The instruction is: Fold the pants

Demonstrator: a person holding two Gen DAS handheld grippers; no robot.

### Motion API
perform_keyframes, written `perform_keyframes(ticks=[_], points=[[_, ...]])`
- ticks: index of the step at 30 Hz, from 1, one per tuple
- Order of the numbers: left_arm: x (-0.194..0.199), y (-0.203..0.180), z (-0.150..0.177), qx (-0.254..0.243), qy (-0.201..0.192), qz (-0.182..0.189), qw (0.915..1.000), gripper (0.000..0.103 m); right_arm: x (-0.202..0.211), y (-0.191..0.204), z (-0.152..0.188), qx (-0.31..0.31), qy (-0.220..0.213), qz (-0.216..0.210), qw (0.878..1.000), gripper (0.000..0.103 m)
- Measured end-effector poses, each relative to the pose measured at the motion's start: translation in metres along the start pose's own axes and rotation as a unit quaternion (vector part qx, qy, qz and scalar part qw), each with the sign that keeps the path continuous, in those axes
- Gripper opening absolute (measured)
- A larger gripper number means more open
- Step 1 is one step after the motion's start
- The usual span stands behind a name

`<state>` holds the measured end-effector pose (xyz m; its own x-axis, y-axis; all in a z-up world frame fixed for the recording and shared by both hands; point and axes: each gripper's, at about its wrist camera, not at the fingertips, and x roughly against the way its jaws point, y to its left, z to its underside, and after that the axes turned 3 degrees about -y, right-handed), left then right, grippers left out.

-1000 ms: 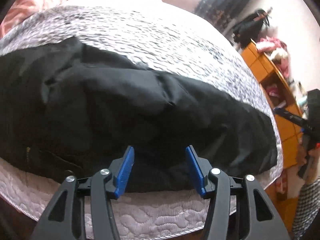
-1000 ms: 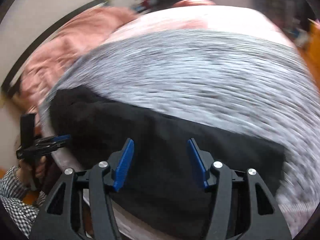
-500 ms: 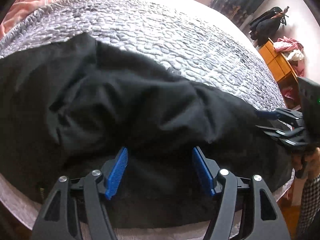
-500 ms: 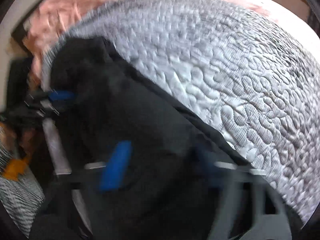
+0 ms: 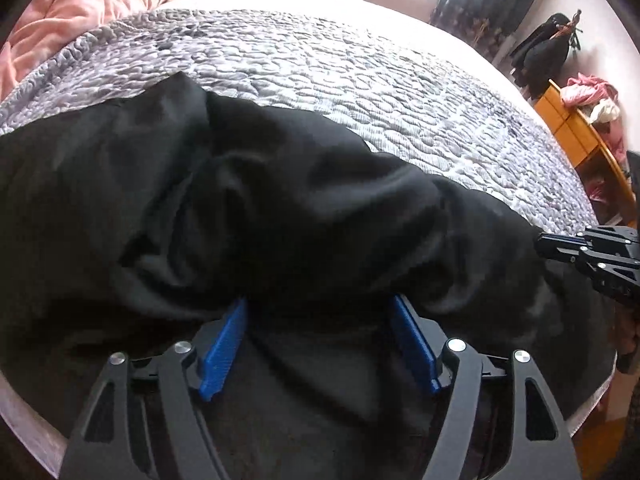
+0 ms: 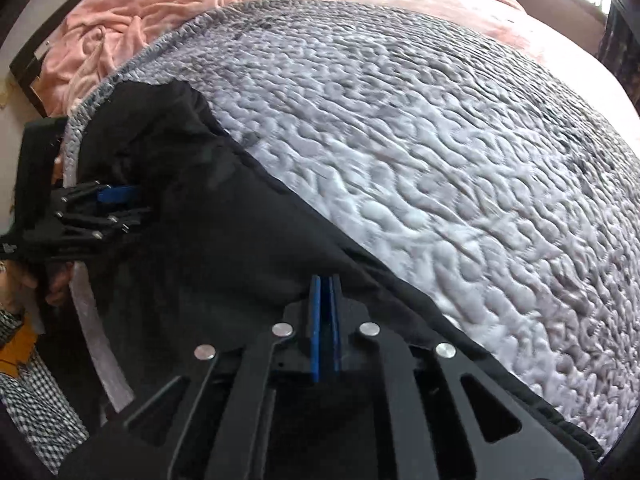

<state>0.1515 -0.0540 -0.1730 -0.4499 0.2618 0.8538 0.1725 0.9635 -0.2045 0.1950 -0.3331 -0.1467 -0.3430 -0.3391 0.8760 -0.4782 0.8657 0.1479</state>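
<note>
Black pants (image 5: 280, 208) lie rumpled across the near edge of a grey quilted bed (image 5: 360, 72). My left gripper (image 5: 320, 320) is open, its blue pads (image 5: 224, 340) pushed against a raised fold of the pants. My right gripper (image 6: 325, 292) is shut on the pants' far edge (image 6: 240, 240), pads pressed together on the cloth. In the left wrist view the right gripper (image 5: 560, 246) shows at the right end of the pants. In the right wrist view the left gripper (image 6: 116, 204) shows at the left end.
A pink duvet (image 6: 160, 12) is bunched at the head of the bed. An orange wooden dresser (image 5: 580, 140) with clothes on it stands beyond the bed's right side. The grey quilt (image 6: 440, 140) stretches behind the pants.
Both grippers moved down onto the pants. My right gripper closed on the cloth edge. My left gripper slid forward into the fold and stayed open.
</note>
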Motion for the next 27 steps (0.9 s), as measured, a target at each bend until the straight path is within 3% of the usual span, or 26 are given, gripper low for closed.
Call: perform_keyframes(ticks=[2,4,6,9,13,19,20,21,22,23,24,25,27], points=[[0.012,0.005,0.0,0.01,0.001,0.014,0.9999,0.072,0.004,0.003,-0.005,-0.006,-0.011,-0.014,1.0,0.018],[0.027,0.017,0.006,0.029,0.003,0.036,0.9989,0.072,0.009,0.01,-0.016,-0.013,-0.022,-0.038,0.999,0.052],[0.04,0.027,0.009,0.036,-0.002,0.042,0.9985,0.072,0.014,0.019,-0.027,-0.007,-0.037,-0.06,0.997,0.057],[0.051,0.043,0.014,0.028,-0.01,0.021,0.9993,0.073,0.006,0.036,-0.056,0.007,-0.038,-0.099,0.994,0.079],[0.057,0.076,0.018,0.039,-0.011,-0.019,0.999,0.073,-0.031,0.061,-0.09,0.033,-0.006,-0.135,0.99,0.085],[0.062,0.116,0.023,0.056,-0.019,-0.059,0.9965,0.073,-0.091,0.088,-0.124,0.058,0.054,-0.165,0.983,0.085],[0.063,0.121,0.024,0.061,-0.021,-0.06,0.9961,0.073,-0.099,0.092,-0.127,0.059,0.062,-0.17,0.982,0.084],[0.062,0.127,0.025,0.066,-0.021,-0.059,0.9958,0.073,-0.104,0.094,-0.128,0.061,0.066,-0.171,0.981,0.071],[0.062,0.134,0.026,0.071,-0.021,-0.059,0.9955,0.073,-0.11,0.099,-0.13,0.067,0.063,-0.165,0.982,0.052],[0.06,0.142,0.027,0.072,-0.021,-0.059,0.9954,0.073,-0.11,0.1,-0.131,0.072,0.055,-0.16,0.983,0.042],[0.058,0.145,0.026,0.072,-0.02,-0.059,0.9954,0.074,-0.108,0.1,-0.133,0.073,0.046,-0.169,0.982,0.02],[0.058,0.147,0.028,0.071,-0.021,-0.059,0.9955,0.074,-0.105,0.099,-0.135,0.067,0.039,-0.184,0.98,0.008],[0.054,0.149,0.028,0.065,-0.023,-0.063,0.9956,0.076,-0.098,0.097,-0.137,0.06,0.026,-0.198,0.978,0.005]])
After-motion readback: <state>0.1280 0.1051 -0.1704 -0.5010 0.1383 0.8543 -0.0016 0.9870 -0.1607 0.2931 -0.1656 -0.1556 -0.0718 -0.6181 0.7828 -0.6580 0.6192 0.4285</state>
